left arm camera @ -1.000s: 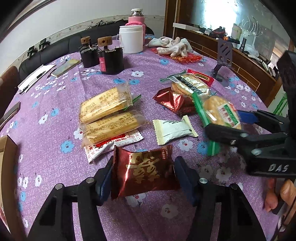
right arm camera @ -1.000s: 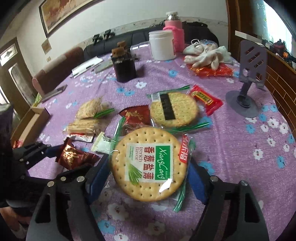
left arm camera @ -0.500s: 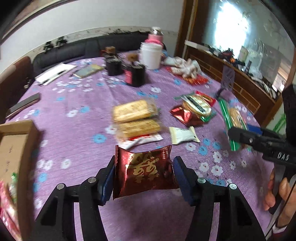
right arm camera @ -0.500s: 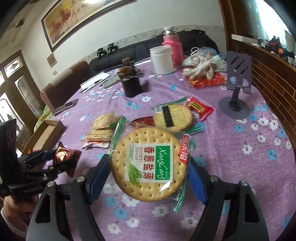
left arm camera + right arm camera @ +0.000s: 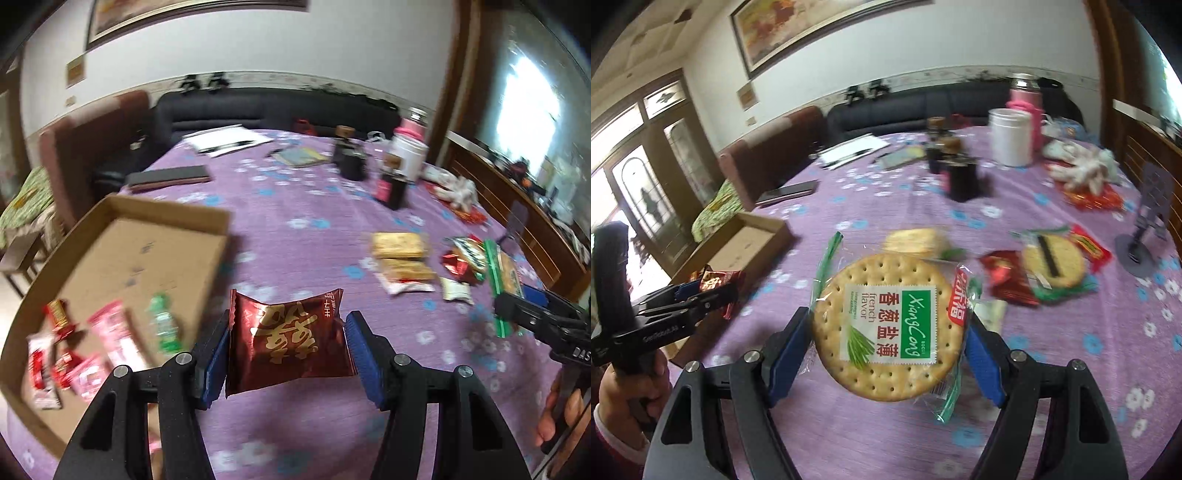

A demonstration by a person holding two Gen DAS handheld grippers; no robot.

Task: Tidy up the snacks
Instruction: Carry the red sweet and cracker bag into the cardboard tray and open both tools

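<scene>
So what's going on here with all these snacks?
A person is sorting snacks with two hand-held claws. The left claw grips a dark red foil packet; the right claw grips a wrapped round scallion cracker. A cardboard box beside them already holds some; more lie on the purple tablecloth.

Round crackers, wrapped: two, one [image 5: 890, 328] at 6 o'clock, one [image 5: 1052, 262] at 3. Dark red foil packets: two [image 5: 288, 339] [image 5: 456, 260]. Cardboard box [image 5: 122, 210]: one, at 9. Grippers: two.
</scene>
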